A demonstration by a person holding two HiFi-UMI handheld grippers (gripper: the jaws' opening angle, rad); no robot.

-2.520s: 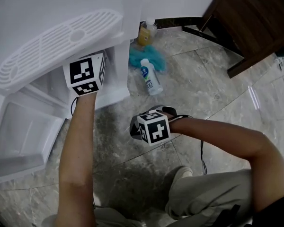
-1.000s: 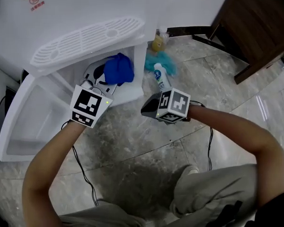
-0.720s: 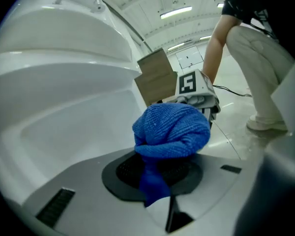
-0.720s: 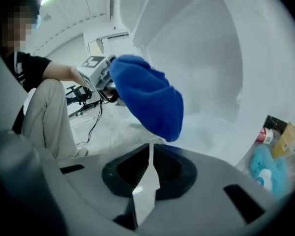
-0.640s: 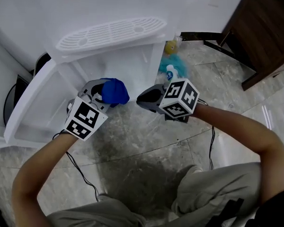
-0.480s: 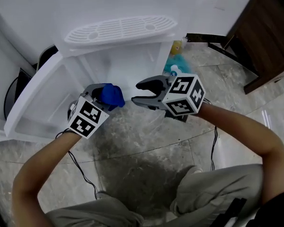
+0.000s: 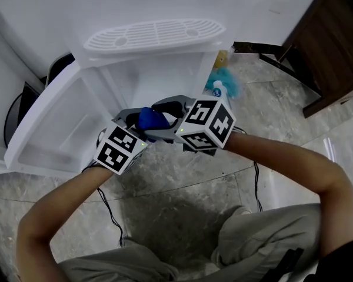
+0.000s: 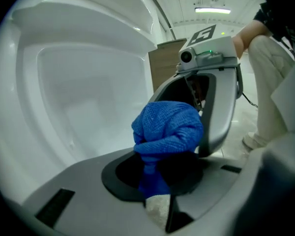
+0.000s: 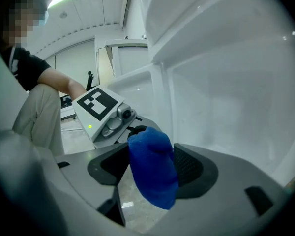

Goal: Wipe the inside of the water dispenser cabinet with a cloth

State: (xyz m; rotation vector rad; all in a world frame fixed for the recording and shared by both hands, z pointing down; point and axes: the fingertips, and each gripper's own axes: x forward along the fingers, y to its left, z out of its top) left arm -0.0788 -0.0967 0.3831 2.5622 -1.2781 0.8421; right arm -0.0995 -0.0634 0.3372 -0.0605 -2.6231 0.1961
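- The left gripper (image 7: pixel 138 120) is clamped on a bunched blue woven cloth (image 7: pixel 151 118), which is pinched between its jaws in the left gripper view (image 8: pixel 167 129).
- The right gripper (image 7: pixel 162 121) faces the left one. Its jaws have just been opening and now stand wide apart, with the cloth (image 9: pixel 152 173) hanging between them.
- Both grippers meet just in front of the open white water dispenser cabinet (image 7: pixel 159 78), whose white door (image 7: pixel 44 125) is swung open to the left.
- A person's bare forearms reach in over the grey marbled floor (image 7: pixel 182 187).

Grey marbled floor tiles (image 7: pixel 270 116) run beside a dark wooden cabinet (image 7: pixel 335 46), under a ceiling strip light (image 8: pixel 212 10)
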